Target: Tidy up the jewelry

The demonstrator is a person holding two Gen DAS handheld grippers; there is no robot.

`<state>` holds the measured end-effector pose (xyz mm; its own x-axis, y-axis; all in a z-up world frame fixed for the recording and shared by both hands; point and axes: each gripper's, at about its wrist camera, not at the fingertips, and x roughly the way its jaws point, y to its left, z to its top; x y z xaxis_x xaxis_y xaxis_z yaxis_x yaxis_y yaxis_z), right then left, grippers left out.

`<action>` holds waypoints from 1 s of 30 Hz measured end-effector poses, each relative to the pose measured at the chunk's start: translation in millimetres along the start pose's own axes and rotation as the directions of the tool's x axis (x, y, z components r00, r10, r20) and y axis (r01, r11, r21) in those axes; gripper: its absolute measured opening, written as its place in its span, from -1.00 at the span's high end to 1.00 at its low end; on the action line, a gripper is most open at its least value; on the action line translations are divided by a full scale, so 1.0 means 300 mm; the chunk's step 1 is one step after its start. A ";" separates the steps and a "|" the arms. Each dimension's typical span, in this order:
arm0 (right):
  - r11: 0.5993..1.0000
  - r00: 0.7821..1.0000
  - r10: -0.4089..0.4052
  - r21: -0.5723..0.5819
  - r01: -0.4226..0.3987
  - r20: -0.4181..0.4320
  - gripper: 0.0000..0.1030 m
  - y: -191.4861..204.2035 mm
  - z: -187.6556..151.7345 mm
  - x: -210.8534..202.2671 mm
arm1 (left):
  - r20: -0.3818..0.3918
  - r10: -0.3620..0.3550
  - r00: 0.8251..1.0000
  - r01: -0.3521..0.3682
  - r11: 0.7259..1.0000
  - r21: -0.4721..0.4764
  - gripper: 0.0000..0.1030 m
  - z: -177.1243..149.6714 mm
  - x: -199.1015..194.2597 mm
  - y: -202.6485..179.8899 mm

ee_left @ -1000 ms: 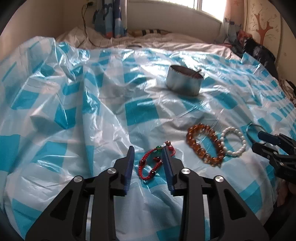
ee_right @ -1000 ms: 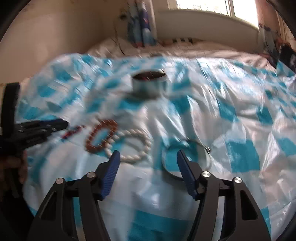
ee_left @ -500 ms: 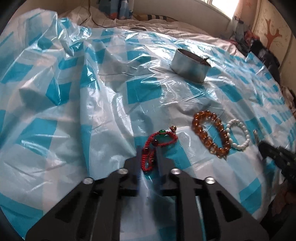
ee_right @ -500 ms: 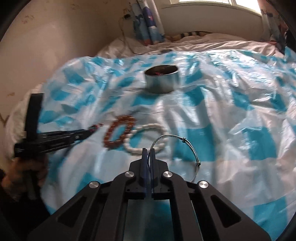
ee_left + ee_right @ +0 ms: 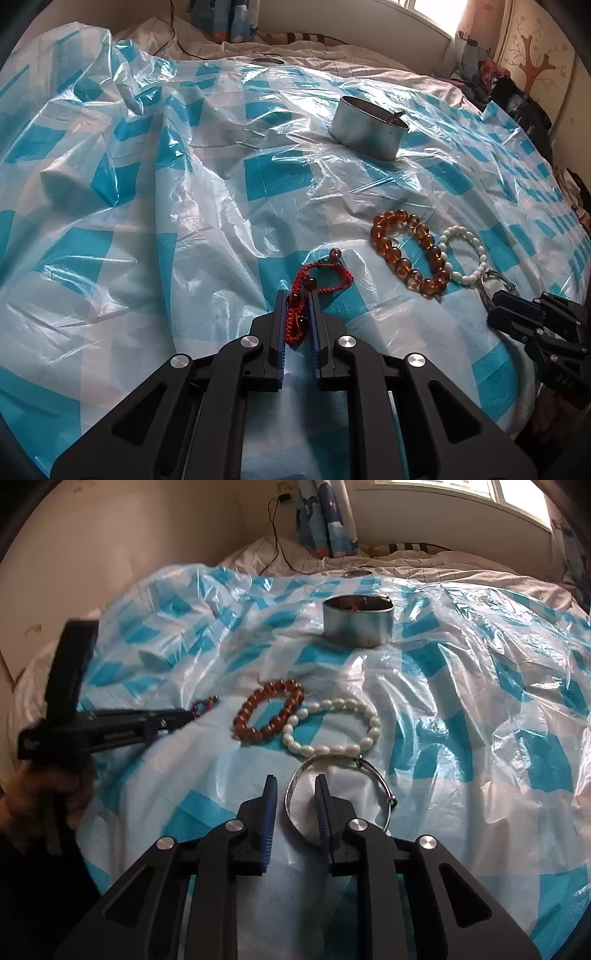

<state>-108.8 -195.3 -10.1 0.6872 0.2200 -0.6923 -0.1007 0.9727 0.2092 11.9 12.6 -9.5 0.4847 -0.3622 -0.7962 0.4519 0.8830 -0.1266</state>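
This is a bedroom in a home. A blue-and-white checked plastic sheet [image 5: 184, 192] is lying crumpled over a bed, and a white quilted bedspread [image 5: 424, 566] is showing beyond its far edge, with a striped pillow [image 5: 413, 547] sitting by the wall. Daylight is coming in through a window [image 5: 517, 494] above the bed, and a blue patterned curtain [image 5: 327, 517] is hanging beside it. A black cable [image 5: 277, 528] is trailing down from a wall socket onto the bedding. A tree decal [image 5: 533, 62] is decorating the wall at the right, and dark clothing [image 5: 517, 107] is lying heaped beneath it.
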 end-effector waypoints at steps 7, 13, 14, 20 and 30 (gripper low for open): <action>0.994 0.998 0.060 0.094 -0.061 0.013 0.88 -0.046 -0.003 -0.005 | -0.003 -0.001 1.000 0.001 1.000 -0.001 0.80 -0.002 0.004 0.002; 0.959 0.981 0.182 0.209 -0.192 0.067 0.89 -0.095 -0.004 -0.015 | -0.004 -0.001 1.000 0.001 1.000 -0.002 0.80 -0.001 0.006 0.002; 0.957 0.979 0.191 0.210 -0.202 0.072 0.89 -0.092 -0.004 -0.016 | -0.003 -0.001 1.000 0.001 1.000 -0.002 0.80 -0.001 0.006 0.002; 0.959 0.975 0.209 0.180 -0.220 0.075 0.90 -0.061 -0.002 -0.013 | -0.004 0.001 1.000 -0.001 1.000 0.000 0.80 -0.001 0.007 0.001; 0.992 0.994 0.097 0.081 -0.101 0.057 0.31 -0.012 -0.002 -0.017 | -0.010 0.008 1.000 -0.008 1.000 0.008 0.80 0.001 0.016 -0.004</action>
<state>-112.4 -199.9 -7.6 0.7142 0.3086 -0.6282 -0.1109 0.9361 0.3337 13.8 9.8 -12.9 0.4805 -0.3518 -0.8033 0.4537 0.8836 -0.1157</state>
